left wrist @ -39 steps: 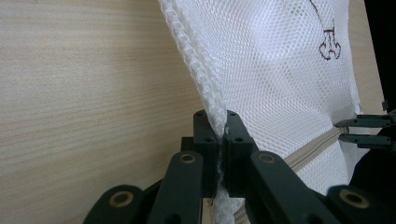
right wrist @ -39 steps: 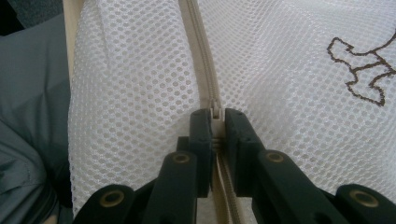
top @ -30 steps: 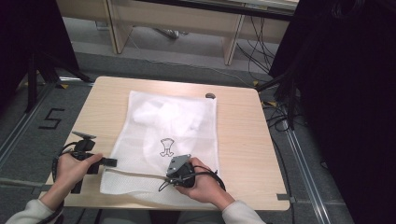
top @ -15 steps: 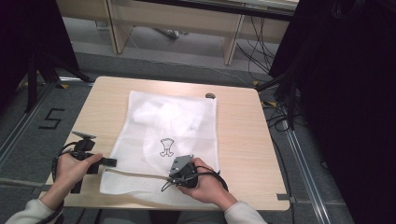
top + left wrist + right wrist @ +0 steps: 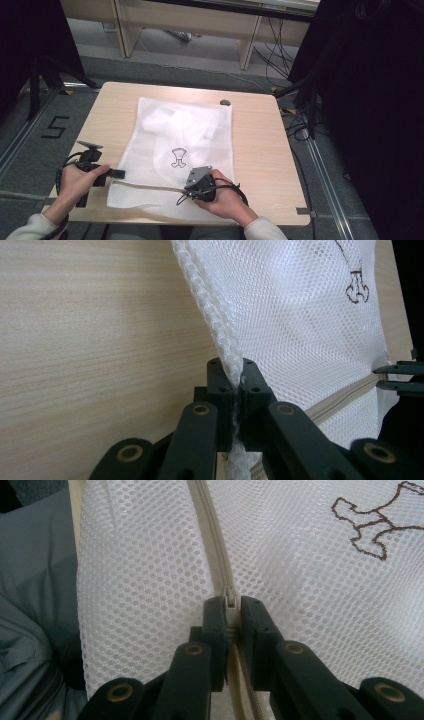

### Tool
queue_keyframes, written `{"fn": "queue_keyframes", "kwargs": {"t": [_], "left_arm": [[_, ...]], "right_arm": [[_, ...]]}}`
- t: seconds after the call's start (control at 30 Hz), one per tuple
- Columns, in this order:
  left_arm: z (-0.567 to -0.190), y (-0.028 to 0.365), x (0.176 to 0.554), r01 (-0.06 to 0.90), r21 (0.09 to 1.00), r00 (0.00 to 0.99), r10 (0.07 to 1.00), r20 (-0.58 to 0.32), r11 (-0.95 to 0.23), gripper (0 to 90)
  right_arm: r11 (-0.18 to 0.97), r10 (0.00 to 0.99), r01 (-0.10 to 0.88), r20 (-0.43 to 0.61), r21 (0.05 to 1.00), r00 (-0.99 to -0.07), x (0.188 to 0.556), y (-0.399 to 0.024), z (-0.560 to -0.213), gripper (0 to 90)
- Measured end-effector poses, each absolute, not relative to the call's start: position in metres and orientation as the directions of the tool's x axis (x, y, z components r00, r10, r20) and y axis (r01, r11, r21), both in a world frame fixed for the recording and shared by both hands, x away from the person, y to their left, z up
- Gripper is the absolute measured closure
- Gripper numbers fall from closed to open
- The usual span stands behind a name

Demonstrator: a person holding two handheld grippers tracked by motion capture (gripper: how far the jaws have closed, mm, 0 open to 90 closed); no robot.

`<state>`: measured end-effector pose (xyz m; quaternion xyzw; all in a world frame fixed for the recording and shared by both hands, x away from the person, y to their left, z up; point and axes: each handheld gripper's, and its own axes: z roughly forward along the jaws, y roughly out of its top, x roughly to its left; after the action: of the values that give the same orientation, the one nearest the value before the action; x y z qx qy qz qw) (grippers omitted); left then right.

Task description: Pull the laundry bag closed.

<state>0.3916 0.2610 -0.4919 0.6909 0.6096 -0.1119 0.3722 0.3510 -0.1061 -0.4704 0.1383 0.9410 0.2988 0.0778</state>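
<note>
My left hand-held gripper (image 5: 235, 390) pinches the mesh bag's (image 5: 185, 140) corded side edge (image 5: 212, 315). My right hand-held gripper (image 5: 231, 617) is clamped on its zipper slider (image 5: 230, 600). The bag lies flat on the counter (image 5: 260, 135).

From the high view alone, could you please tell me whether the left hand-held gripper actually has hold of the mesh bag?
Observer: Yes. In the left gripper view, the left hand-held gripper is shut on the corded side edge of the mesh bag.
Operator: Thank you. What is the right one holding?
Observer: In the right gripper view, the right hand-held gripper is pinched on the slider of the beige zipper.
Operator: Is the zipper closed ahead of the slider?
Observer: Yes, the teeth ahead of it look meshed together; behind the jaws I cannot tell.
</note>
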Motion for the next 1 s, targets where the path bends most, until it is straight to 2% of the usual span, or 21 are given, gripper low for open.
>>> {"fn": "queue_keyframes", "kwargs": {"t": [0.27, 0.33, 0.4, 0.77, 0.87, 1.0], "left_arm": [[-0.492, 0.261, 0.392, 0.925, 0.379, 0.235, 0.762, -0.604, 0.015, 85.6], [-0.490, 0.259, 0.390, 0.936, 0.345, 0.179, 0.761, -0.623, 0.062, 85.6], [-0.490, 0.259, 0.390, 0.937, 0.345, 0.178, 0.761, -0.624, 0.063, 85.6], [-0.492, 0.263, 0.392, 0.926, 0.377, 0.243, 0.765, -0.597, 0.000, 85.6], [-0.490, 0.259, 0.390, 0.937, 0.345, 0.179, 0.763, -0.621, 0.061, 85.6], [-0.492, 0.262, 0.392, 0.928, 0.373, 0.229, 0.765, -0.602, 0.015, 85.5]], "right_arm": [[0.780, 0.313, 0.222, -0.059, 0.585, -0.948, 0.350, -0.108, -0.469, 82.6], [0.783, 0.313, 0.221, -0.062, 0.581, -0.948, 0.350, -0.109, -0.469, 82.6], [0.783, 0.309, 0.211, -0.071, 0.585, -0.948, 0.352, -0.111, -0.470, 82.6], [0.776, 0.323, 0.223, -0.069, 0.590, -0.944, 0.351, -0.119, -0.468, 82.6], [0.777, 0.329, 0.228, -0.071, 0.587, -0.942, 0.351, -0.122, -0.468, 82.6], [0.775, 0.337, 0.233, -0.071, 0.588, -0.939, 0.350, -0.127, -0.468, 82.6]]}}
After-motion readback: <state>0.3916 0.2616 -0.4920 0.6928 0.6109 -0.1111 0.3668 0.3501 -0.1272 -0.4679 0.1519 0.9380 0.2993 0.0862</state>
